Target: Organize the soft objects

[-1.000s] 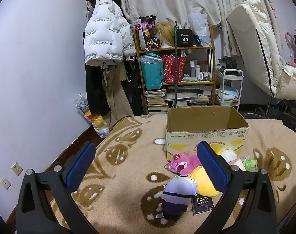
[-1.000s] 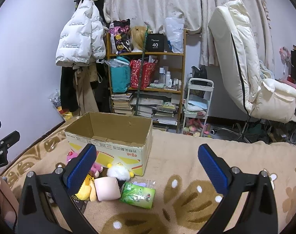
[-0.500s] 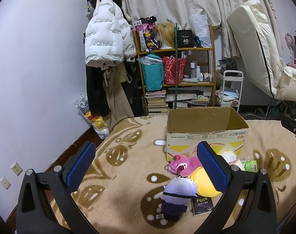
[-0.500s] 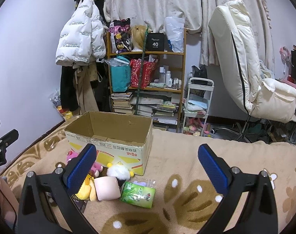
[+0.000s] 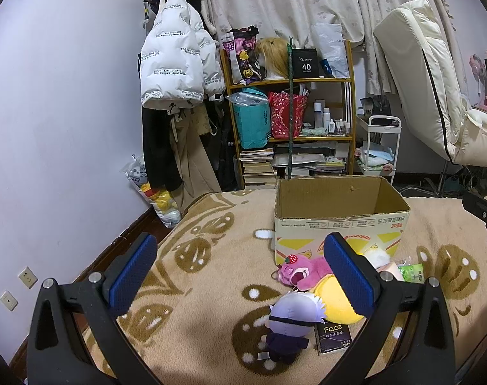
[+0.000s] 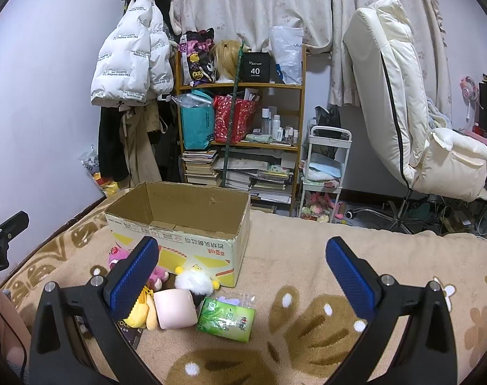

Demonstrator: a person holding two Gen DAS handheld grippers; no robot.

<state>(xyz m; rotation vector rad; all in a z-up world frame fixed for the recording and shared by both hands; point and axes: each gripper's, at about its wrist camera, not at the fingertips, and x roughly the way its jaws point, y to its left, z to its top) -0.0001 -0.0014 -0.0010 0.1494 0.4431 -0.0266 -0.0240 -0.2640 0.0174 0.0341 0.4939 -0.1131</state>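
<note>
While fuzzy plush toys (image 5: pixel 303 272) crowd the cardboard box (image 5: pixel 339 221).

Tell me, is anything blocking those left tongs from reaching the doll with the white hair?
Nothing visible does. The left tongs hang open above the blanket, and the doll lies in the open, beside a yellow toy.

Hardly any motion here. The left gripper (image 5: pixel 240 269) is sliding just a touch toward the left edge of the right wrist view, and the box (image 6: pixel 179 240) is creeping slightly upward there as the right gripper (image 6: pixel 242 271) is tipping faintly. The left wrist view is drifting by only a hair.
</note>
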